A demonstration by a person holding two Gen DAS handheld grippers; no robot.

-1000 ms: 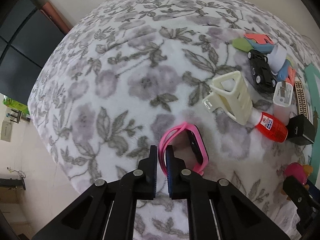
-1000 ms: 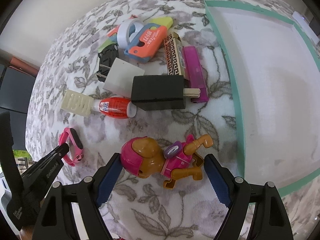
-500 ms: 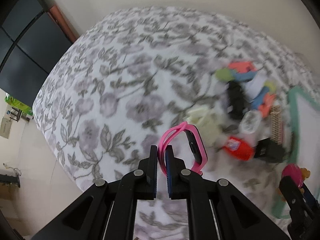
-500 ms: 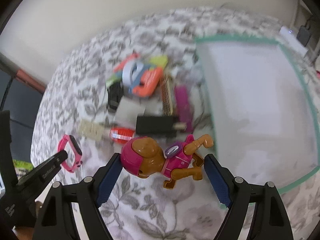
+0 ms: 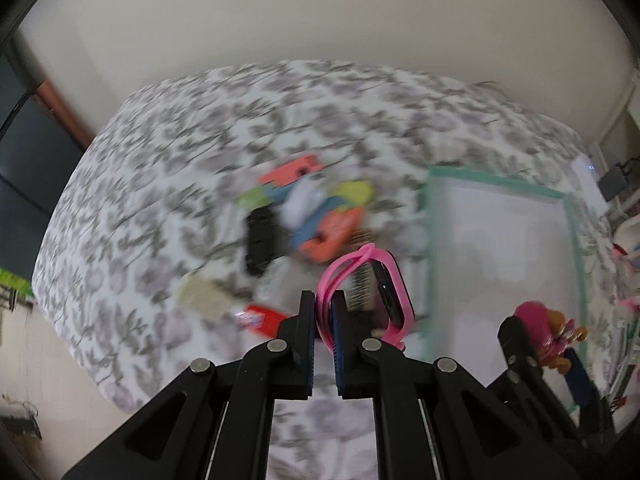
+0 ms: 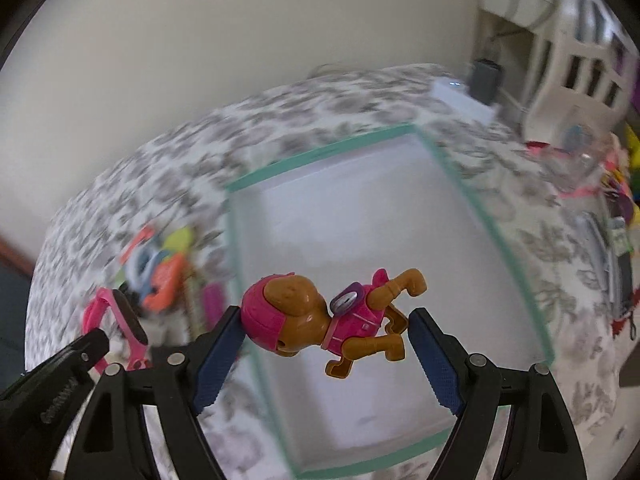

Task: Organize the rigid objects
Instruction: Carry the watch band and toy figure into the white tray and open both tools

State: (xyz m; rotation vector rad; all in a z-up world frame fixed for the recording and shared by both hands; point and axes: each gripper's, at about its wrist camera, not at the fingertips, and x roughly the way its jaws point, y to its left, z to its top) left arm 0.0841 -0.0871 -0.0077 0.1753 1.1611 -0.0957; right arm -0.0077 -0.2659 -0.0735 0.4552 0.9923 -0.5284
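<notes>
My left gripper [image 5: 323, 300] is shut on the strap of a pink smartwatch [image 5: 386, 284] and holds it in the air above the pile of objects, near the tray's left rim. My right gripper [image 6: 326, 326] is shut on a pink and brown toy dog figure [image 6: 320, 316] and holds it above the left part of the white tray with a green rim [image 6: 320, 152]. The tray also shows in the left wrist view [image 5: 496, 182], to the right of the watch. The watch and left gripper show at lower left in the right wrist view [image 6: 116, 320].
A blurred pile on the floral cloth [image 5: 160, 152] left of the tray holds a black toy car [image 5: 260, 240], an orange toy [image 5: 332, 232], a cream case [image 5: 204, 296] and a red-capped bottle [image 5: 262, 318]. A white chair [image 6: 572, 64] and clutter stand far right.
Both grippers have risen off the cloth with their objects and moved right toward the tray. The toy dog now hangs over the tray instead of lying beside it.
</notes>
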